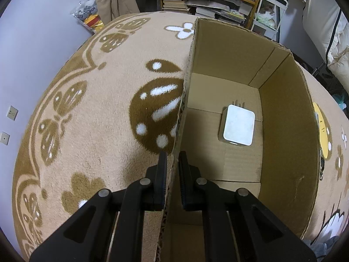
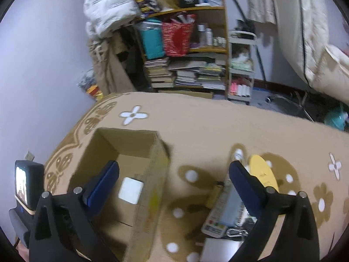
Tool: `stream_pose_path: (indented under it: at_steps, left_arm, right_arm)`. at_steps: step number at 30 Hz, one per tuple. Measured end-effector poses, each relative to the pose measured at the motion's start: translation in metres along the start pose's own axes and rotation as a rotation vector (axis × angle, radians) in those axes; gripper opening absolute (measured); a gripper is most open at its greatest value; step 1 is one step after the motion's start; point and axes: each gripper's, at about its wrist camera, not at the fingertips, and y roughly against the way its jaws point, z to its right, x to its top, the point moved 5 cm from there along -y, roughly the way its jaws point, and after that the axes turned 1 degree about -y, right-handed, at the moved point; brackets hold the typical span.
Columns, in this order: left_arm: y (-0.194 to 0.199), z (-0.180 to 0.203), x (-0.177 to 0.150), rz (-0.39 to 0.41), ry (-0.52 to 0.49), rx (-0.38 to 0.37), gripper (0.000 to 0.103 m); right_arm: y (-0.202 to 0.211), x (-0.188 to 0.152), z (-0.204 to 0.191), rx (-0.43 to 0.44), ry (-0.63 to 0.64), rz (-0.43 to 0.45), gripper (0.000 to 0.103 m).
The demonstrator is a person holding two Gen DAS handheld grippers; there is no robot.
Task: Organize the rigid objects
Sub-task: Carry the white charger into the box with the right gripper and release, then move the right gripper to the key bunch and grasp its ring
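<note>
Inside the cardboard box (image 1: 281, 113), a white charger (image 1: 238, 126) lies flat on the floor of the box, prongs toward the far wall, well ahead of the left gripper (image 1: 172, 159). That gripper is pinching the box's near-left wall, one finger outside, one inside. Over the box's near-right wall, the right gripper (image 2: 174, 170) stands spread wide with nothing between its fingers. Right of the box on the patterned rug (image 2: 207, 126) lie a remote control (image 2: 220, 220), a yellow oval object (image 2: 262, 173) and other small items; their labels are too blurred to read.
</note>
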Motion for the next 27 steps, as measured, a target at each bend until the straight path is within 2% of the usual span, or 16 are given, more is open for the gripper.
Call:
stream_pose_path:
  at_steps: [4,13,27]
  left_arm:
    - [0.001,0.001,0.000,-0.001,0.003,-0.002,0.010]
    - [0.001,0.000,-0.001,-0.001,-0.005,0.005,0.010]
    - [0.002,-0.001,-0.002,-0.002,-0.013,0.013,0.010]
  right_arm:
    - [0.000,-0.009,0.026,-0.029,-0.026,-0.023,0.103]
    - [0.002,-0.039,0.072,-0.137,0.025,-0.062,0.103]
    - [-0.017,-0.089,0.117,-0.222,-0.072,-0.134,0.103]
